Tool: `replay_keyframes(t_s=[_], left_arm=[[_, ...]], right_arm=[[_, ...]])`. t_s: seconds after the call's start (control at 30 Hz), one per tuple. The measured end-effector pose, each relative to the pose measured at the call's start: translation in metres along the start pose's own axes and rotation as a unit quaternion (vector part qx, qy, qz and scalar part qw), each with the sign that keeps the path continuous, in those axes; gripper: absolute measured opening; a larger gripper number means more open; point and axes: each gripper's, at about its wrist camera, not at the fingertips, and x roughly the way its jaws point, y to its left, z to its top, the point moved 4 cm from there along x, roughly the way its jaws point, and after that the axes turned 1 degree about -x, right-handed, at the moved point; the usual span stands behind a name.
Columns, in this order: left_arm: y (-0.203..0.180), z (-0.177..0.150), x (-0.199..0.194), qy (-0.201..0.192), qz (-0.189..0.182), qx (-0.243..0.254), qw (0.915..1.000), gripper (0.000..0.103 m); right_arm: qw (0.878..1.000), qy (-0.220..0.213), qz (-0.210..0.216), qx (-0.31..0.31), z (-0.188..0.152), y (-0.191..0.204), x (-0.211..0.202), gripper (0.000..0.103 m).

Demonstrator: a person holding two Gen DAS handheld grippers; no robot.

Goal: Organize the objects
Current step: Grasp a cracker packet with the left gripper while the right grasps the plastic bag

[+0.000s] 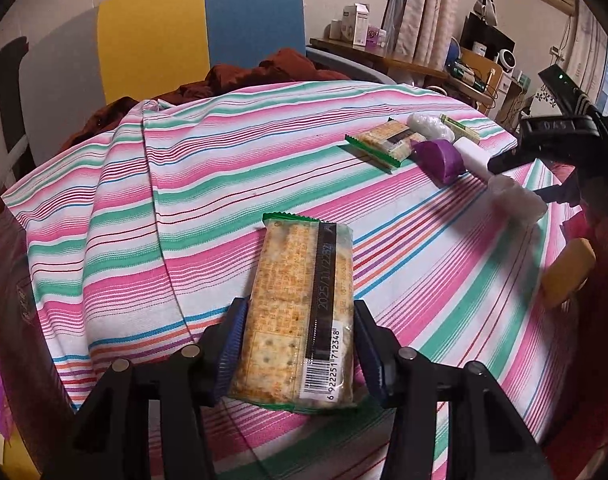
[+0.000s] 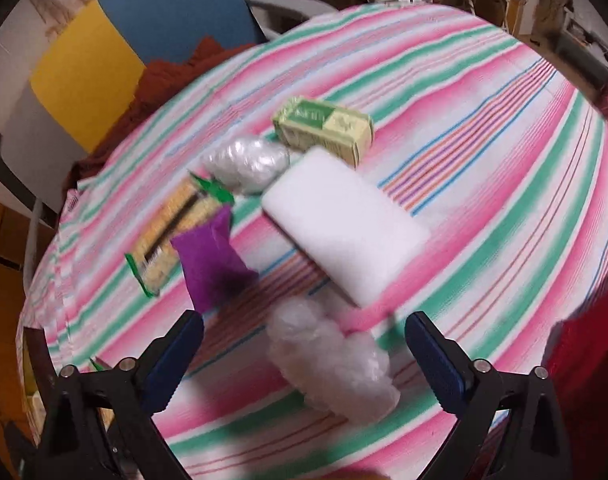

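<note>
A cracker packet (image 1: 296, 312) with a barcode lies lengthwise between my left gripper's (image 1: 300, 344) blue pads, which press on its two long sides just above the striped cloth. My right gripper (image 2: 304, 320) stands wide open over a crumpled clear plastic bundle (image 2: 332, 364); neither pad touches it. Beyond it lie a white foam block (image 2: 344, 224), a purple pouch (image 2: 212, 256), a second cracker packet (image 2: 172, 236), a clear wrapped lump (image 2: 244, 164) and a green box (image 2: 324, 128). The left wrist view shows that group (image 1: 440, 158) at the far right, with the right gripper (image 1: 532, 184) beside it.
The striped cloth (image 1: 184, 200) covers a rounded table. A yellow-orange block (image 1: 568, 272) sits at its right edge. Behind the table are a chair with a yellow and blue back (image 1: 200, 32), a dark red cloth (image 1: 264, 72) and a cluttered wooden desk (image 1: 404, 60).
</note>
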Motion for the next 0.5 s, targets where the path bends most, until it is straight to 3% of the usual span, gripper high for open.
replay_keyframes(t_s=[0.1,0.13,0.2,0.27,0.37,0.43,0.5], left_arm=[[0.001,0.0,-0.001,-0.003,-0.004,-0.003,1.0,0.052],[0.001,0.0,-0.001,-0.004,-0.006,-0.005,1.0,0.052],[0.002,0.0,-0.001,-0.005,-0.01,-0.008,0.9999,0.052],[0.003,-0.001,-0.002,-0.007,-0.013,-0.011,0.9998,0.052],[0.004,-0.002,-0.003,-0.01,-0.015,-0.016,0.9997,0.051],[0.004,-0.002,-0.003,-0.011,-0.011,-0.017,0.9997,0.049],[0.004,-0.003,-0.004,-0.013,-0.007,-0.019,0.9997,0.048]], right_arm=[[1.0,0.013,-0.02,-0.015,-0.004,0.003,0.003,0.091],[0.999,0.017,-0.026,-0.019,-0.005,0.004,0.006,0.087],[0.999,0.037,-0.027,-0.029,-0.008,0.006,0.014,0.063],[0.997,0.042,-0.041,-0.049,-0.01,0.011,0.017,0.06],[0.996,0.039,-0.012,-0.077,-0.014,0.025,0.017,0.055],[0.993,0.039,0.04,-0.1,-0.018,0.04,0.015,0.054],[0.988,0.04,0.063,-0.135,-0.024,0.056,0.014,0.054]])
